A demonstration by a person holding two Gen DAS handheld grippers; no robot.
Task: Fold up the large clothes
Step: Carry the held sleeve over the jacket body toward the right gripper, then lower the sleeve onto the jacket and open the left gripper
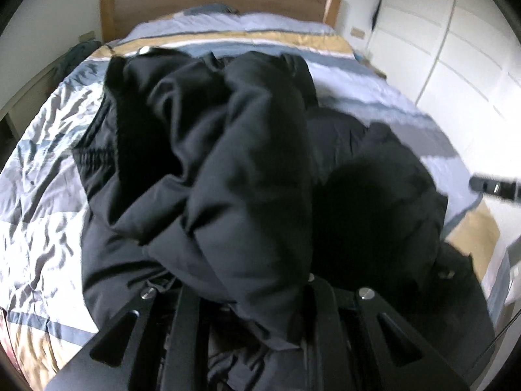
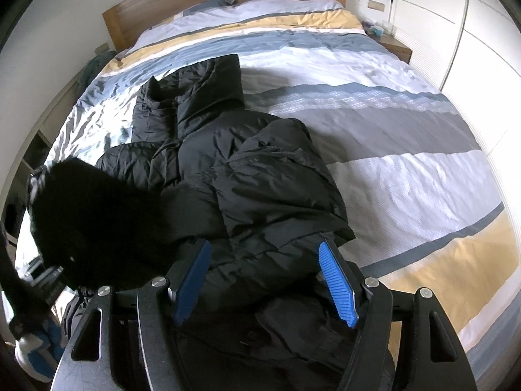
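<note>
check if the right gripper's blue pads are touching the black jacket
Apart. The right wrist view shows the right gripper open, blue pads standing clear above the black jacket.

Jacket on bed — headboard behind.

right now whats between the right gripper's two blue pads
In the right wrist view, black jacket fabric lies between the open right gripper's pads; they are not pressing it.

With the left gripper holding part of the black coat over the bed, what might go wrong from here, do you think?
1. The left gripper is shut on a thick fold of the black coat; the slick, puffy fabric may slip out.
2. The right gripper is open over the hem, holding nothing, so the body may drag and bunch.
3. The hem lies near the edge of the bed and could slide off.
</note>
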